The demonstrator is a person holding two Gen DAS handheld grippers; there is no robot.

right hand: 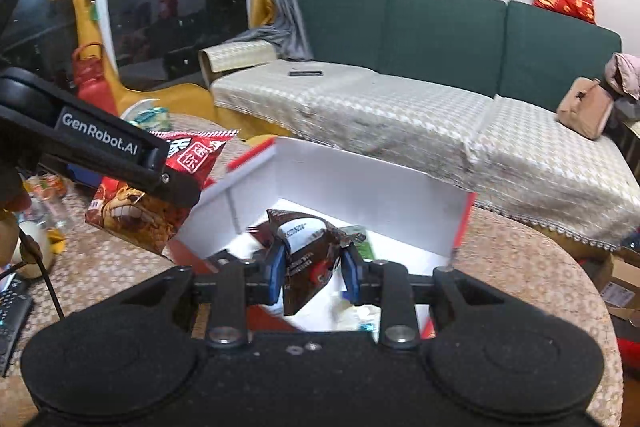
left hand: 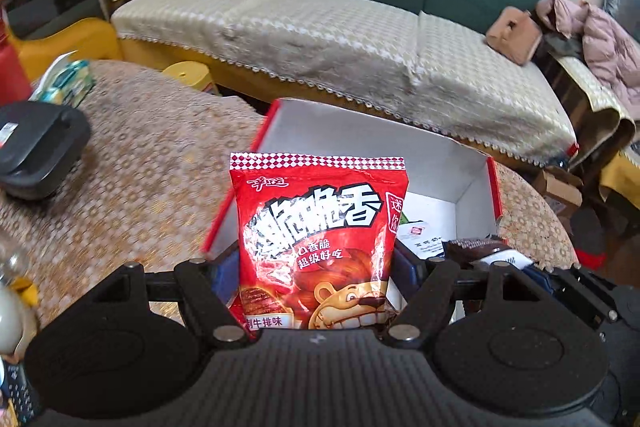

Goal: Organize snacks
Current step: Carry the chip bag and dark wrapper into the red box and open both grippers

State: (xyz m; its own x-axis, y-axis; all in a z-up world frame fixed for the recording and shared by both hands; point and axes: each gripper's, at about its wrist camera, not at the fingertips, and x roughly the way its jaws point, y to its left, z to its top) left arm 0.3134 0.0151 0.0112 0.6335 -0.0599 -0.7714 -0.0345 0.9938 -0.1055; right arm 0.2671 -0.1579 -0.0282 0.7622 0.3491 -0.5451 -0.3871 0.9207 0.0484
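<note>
My left gripper (left hand: 318, 267) is shut on a red snack bag (left hand: 320, 239) printed with a cartoon lion, held upright in front of the open white box with red edges (left hand: 360, 143). In the right wrist view the same red snack bag (right hand: 160, 195) hangs left of the box (right hand: 360, 183), clamped by the left gripper (right hand: 172, 183). My right gripper (right hand: 314, 267) is shut on a dark brown snack packet (right hand: 308, 255), held above the box's inside. That brown packet (left hand: 480, 251) shows at the right in the left wrist view. Small packets lie on the box floor.
The box stands on a round table with a patterned cloth (left hand: 152, 155). A black case (left hand: 36, 151) and a green packet (left hand: 68, 83) lie at its left. A long sofa (left hand: 340, 43) runs behind. Bottles and a yellow giraffe figure (right hand: 88, 27) stand left.
</note>
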